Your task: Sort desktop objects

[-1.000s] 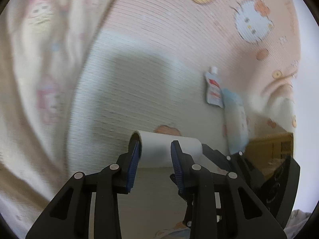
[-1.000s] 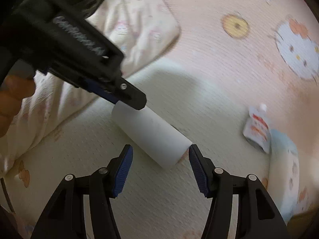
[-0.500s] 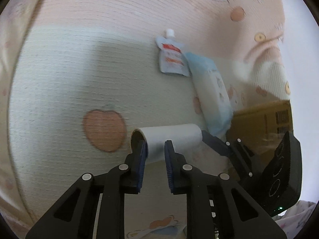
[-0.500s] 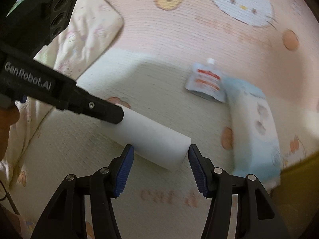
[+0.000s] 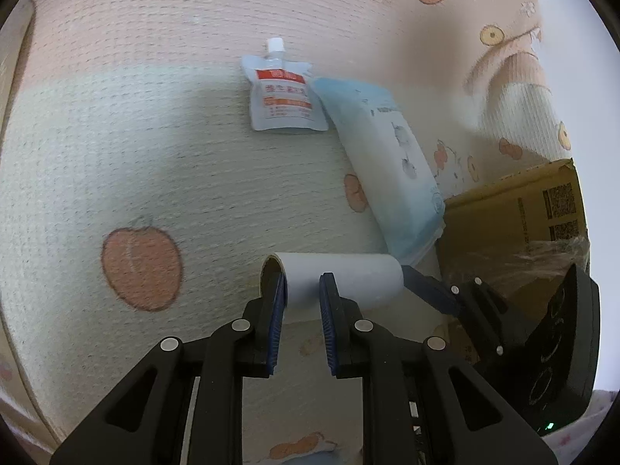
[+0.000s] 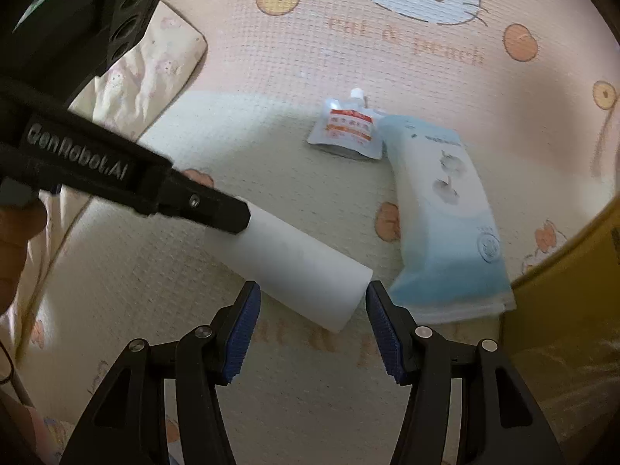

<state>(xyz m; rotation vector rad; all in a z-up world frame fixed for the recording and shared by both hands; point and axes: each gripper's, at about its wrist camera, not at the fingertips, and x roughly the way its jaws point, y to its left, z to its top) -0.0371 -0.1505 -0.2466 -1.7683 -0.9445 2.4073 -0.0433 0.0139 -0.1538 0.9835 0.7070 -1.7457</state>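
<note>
A white paper roll [image 5: 356, 275] [image 6: 302, 255] hangs between both grippers above the patterned mat [image 5: 155, 162]. My left gripper [image 5: 302, 283] is shut on the wall of the roll's open left end, one finger inside the tube and one outside. In the right wrist view its black finger [image 6: 232, 217] meets the roll's far end. My right gripper [image 6: 310, 298] is shut on the roll's other end, a blue pad on each side. One of the right gripper's fingers [image 5: 422, 286] shows beside the roll in the left wrist view.
A white spouted pouch with a red label [image 5: 281, 97] [image 6: 345, 131] lies flat on the mat. A light blue tissue pack [image 5: 391, 162] [image 6: 445, 209] lies right beside it. A cardboard box [image 5: 511, 224] [image 6: 573, 271] stands at the right. A printed pillow [image 6: 147, 73] lies at the left.
Both grippers have carried the roll sideways across the mat, closer to the pouch, the tissue pack and the box. The left jaws narrowed onto the roll's end a second ago and have held since.
</note>
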